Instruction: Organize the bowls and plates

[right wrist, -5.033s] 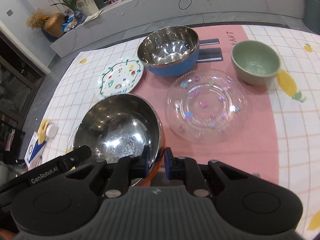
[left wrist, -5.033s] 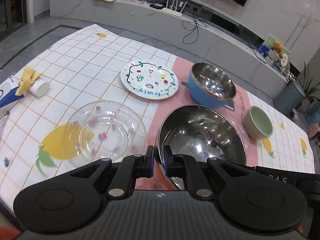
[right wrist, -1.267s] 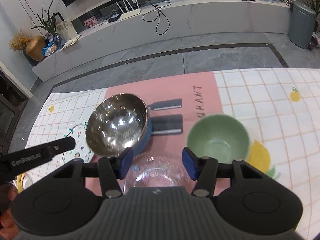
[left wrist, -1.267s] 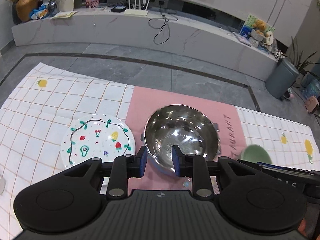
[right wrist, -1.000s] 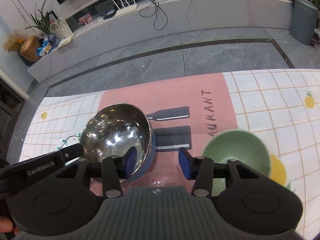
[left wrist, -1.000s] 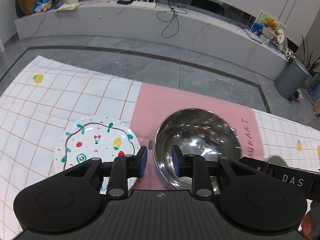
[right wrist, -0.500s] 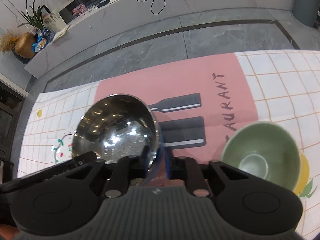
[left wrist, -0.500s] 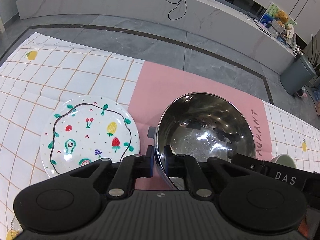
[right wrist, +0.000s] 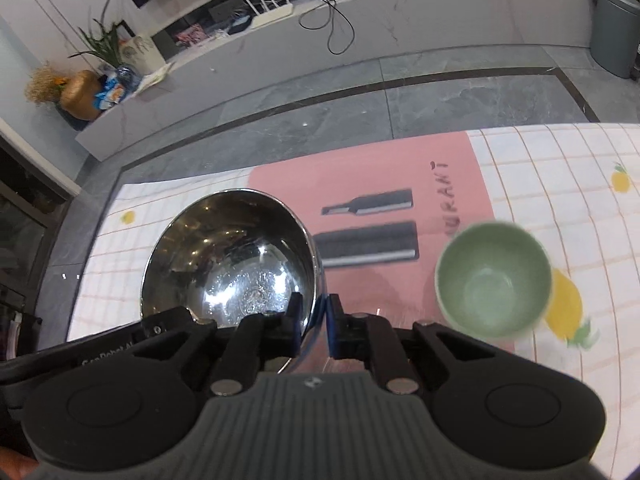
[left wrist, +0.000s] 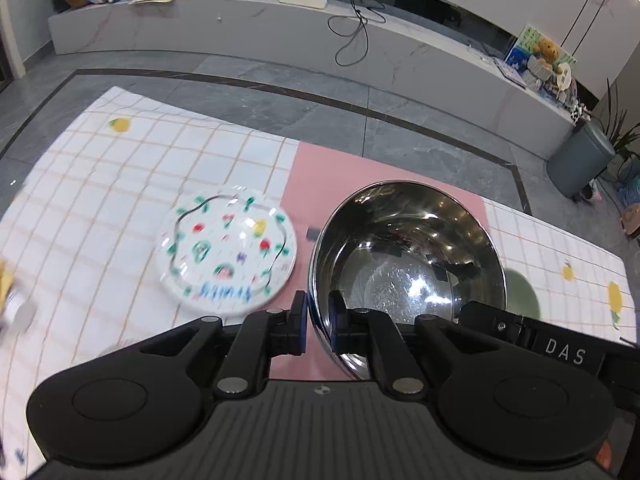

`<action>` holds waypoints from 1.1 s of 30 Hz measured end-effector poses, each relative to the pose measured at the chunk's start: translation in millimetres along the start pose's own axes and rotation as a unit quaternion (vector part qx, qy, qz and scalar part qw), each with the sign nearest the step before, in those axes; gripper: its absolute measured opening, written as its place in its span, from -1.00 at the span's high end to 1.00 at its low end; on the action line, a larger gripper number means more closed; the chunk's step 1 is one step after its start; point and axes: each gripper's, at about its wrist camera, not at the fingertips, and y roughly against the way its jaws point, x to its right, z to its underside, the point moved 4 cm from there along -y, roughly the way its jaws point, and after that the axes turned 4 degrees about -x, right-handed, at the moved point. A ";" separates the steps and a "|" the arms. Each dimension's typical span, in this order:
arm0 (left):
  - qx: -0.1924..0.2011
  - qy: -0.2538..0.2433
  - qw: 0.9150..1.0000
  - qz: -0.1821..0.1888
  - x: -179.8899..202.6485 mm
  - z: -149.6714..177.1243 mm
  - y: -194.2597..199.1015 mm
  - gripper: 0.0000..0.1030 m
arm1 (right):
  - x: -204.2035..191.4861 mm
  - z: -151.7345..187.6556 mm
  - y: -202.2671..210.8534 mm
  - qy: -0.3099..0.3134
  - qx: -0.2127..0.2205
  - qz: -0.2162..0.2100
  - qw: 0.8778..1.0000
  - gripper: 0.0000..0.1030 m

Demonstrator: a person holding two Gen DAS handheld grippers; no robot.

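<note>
A large steel bowl (left wrist: 404, 264) is held by both grippers. My left gripper (left wrist: 318, 326) is shut on its left rim. My right gripper (right wrist: 311, 326) is shut on its right rim, and the bowl (right wrist: 232, 260) fills the left of the right wrist view. The bowl seems lifted off the cloth. A white plate with painted fruit (left wrist: 228, 256) lies to the left of it. A green bowl (right wrist: 494, 278) stands to the right, and its edge shows in the left wrist view (left wrist: 520, 292).
The table has a checked cloth (left wrist: 100, 200) with a pink placemat (right wrist: 360, 184) in the middle. A small white container (left wrist: 16, 308) lies at the left edge. Beyond the table are grey floor and a low marble bench (left wrist: 280, 36).
Both grippers closed on the steel bowl's rim about half a second ago. Since then the bowl and both grippers have moved, and the plate and green bowl blur past in view.
</note>
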 end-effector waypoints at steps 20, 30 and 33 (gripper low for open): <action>0.022 0.022 0.999 0.012 -41.0 142.4 108.4 0.74 | -27.8 171.5 104.8 0.017 -0.041 -0.064 0.997 0.81; -0.033 0.046 0.998 0.021 -65.1 188.4 83.8 0.74 | -18.3 212.9 82.3 0.027 -0.083 -0.043 0.995 0.81; -0.046 0.048 0.998 0.021 -68.3 194.5 76.7 0.74 | -18.2 217.0 74.9 0.023 -0.095 -0.037 0.995 0.81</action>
